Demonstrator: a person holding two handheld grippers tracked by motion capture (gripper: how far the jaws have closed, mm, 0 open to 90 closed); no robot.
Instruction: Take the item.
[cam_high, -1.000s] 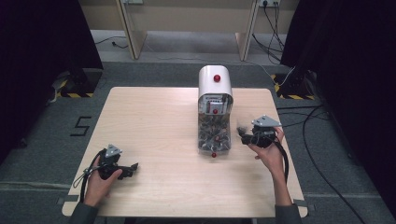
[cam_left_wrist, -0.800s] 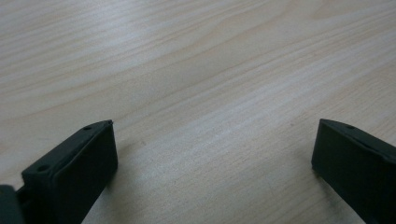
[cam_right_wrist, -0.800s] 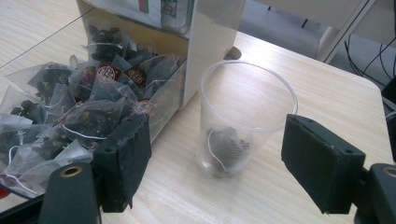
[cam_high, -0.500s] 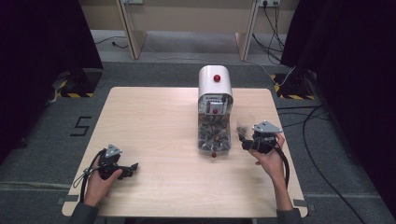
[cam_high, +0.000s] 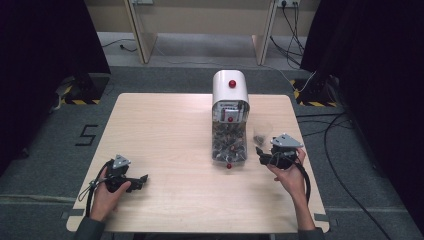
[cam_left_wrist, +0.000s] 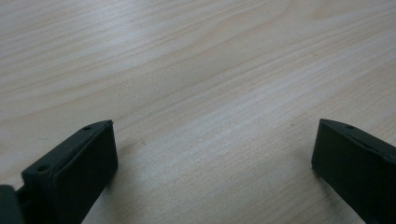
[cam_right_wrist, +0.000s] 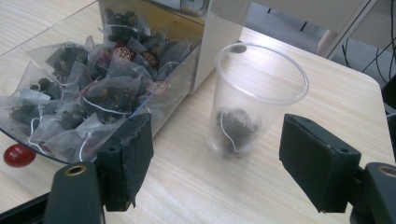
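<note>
- two grippers are in play, and your right gripper has its jaws apart with nothing pressed between them, aimed at the plastic cup.
- that cup stands upright on the table, just beside the tea bag dispenser and near your right hand; one tea bag lies at its bottom.
- expect the cup to be very light, thin-walled and easily crushed; it will likely tip or slide if a jaw nudges it.
- take it around the middle of the wall, one jaw on each side, and close gently.
- the tea bags in the clear tray are soft and light, with thin strings.
- your left gripper rests low on the table, well apart from the cup, jaws wide and empty.
- small round labels on some bags and a label on the dispenser front are too small to read.
</note>
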